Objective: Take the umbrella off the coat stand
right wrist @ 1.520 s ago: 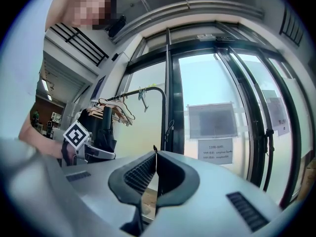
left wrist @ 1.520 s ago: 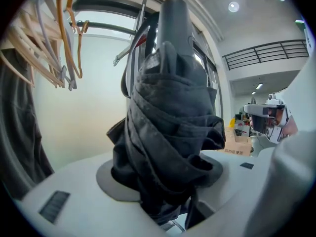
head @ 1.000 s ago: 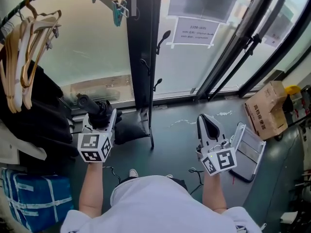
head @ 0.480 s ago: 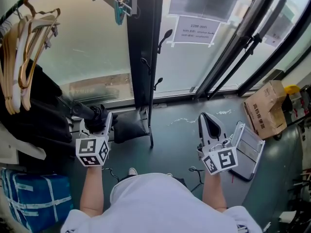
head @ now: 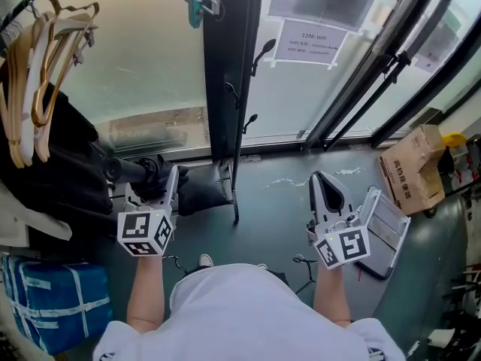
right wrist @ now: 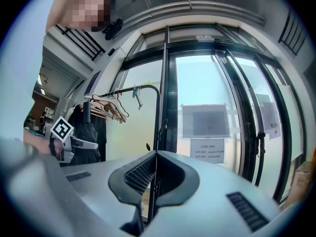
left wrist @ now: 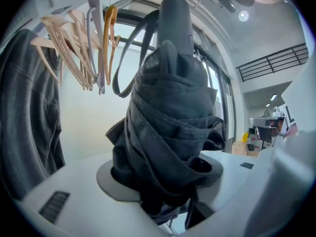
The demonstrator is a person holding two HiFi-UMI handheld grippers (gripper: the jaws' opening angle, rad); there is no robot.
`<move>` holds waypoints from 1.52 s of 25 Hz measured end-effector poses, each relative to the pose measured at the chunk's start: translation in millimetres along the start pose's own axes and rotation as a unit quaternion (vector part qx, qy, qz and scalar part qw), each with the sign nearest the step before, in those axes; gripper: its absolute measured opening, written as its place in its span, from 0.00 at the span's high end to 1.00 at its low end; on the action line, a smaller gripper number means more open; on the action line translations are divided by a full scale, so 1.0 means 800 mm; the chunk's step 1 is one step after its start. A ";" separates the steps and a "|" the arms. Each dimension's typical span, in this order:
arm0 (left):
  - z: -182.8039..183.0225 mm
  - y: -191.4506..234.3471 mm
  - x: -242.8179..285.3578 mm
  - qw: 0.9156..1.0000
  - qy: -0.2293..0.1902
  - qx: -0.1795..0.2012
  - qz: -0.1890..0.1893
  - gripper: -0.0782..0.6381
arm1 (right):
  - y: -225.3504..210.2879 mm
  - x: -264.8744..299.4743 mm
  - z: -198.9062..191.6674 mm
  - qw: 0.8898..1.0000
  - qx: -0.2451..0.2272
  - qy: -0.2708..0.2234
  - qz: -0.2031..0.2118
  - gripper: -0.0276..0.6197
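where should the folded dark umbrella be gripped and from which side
Probably round the bunched cloth mid-length of the folded dark grey fabric umbrella, where the left hand-held gripper clamps it: soft folds fill the jaws. Come across its long axis, leaving the smooth rounded dark handle free.

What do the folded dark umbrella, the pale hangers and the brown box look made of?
Folded dark grey umbrella: matte woven fabric, going by its soft bunched creases; its smooth rounded handle looks plastic. Pale tan hangers: probably wood, though painted plastic is possible. Brown box: dull cardboard, with folded flaps and print.
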State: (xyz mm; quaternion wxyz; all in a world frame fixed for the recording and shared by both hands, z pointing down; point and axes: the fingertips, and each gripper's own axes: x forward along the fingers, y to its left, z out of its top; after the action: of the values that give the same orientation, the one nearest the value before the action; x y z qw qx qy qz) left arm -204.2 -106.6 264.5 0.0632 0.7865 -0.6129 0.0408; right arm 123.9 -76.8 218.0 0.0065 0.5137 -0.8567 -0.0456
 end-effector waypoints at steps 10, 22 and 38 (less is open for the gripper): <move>0.001 0.003 -0.008 1.000 0.001 0.006 -0.005 0.52 | 0.012 0.002 -0.005 1.000 0.010 0.001 0.002 0.93; -0.006 0.008 -0.017 1.000 0.003 0.009 -0.012 0.52 | 0.020 -0.001 -0.007 1.000 0.015 0.002 -0.006 0.93; -0.015 -0.007 -0.024 1.000 0.004 0.007 -0.028 0.52 | 0.028 -0.007 -0.007 1.000 0.005 0.009 -0.007 0.93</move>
State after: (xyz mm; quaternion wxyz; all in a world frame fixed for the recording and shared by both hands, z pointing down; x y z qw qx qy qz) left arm -203.0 -85.1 273.2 0.0611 0.8040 -0.5897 0.0469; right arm 107.6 -61.5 225.7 0.0118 0.5200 -0.8533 -0.0371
